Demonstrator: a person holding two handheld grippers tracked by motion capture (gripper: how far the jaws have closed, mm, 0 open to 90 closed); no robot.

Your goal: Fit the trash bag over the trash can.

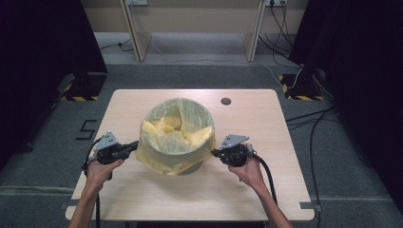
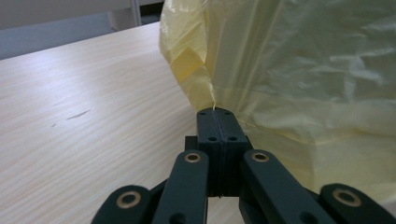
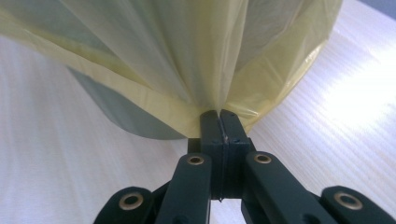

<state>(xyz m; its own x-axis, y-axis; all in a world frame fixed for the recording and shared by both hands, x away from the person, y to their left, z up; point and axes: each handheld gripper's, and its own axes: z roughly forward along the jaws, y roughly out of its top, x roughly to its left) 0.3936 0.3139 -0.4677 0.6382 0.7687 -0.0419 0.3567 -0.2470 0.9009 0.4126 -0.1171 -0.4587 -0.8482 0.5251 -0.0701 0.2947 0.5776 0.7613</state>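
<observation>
The round bin (image 1: pixel 183 142) stands in the middle of the table (image 1: pixel 266 190), a little toward its far edge. The yellow bag (image 1: pixel 178 128) is folded over its rim. The left gripper (image 1: pixel 135 146) and the right gripper (image 1: pixel 214 153) each have their jaws closed on the bag's hanging edge at opposite sides, probably to pull the skirt down evenly so the liner sits tight

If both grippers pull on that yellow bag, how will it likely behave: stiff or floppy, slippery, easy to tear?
Probably floppy: the yellow bag drapes in folds over the bin. Likely thin and tearable, since the bin shows through it. Both the left gripper and the right gripper pinch only a small bunch, which may slip.
</observation>
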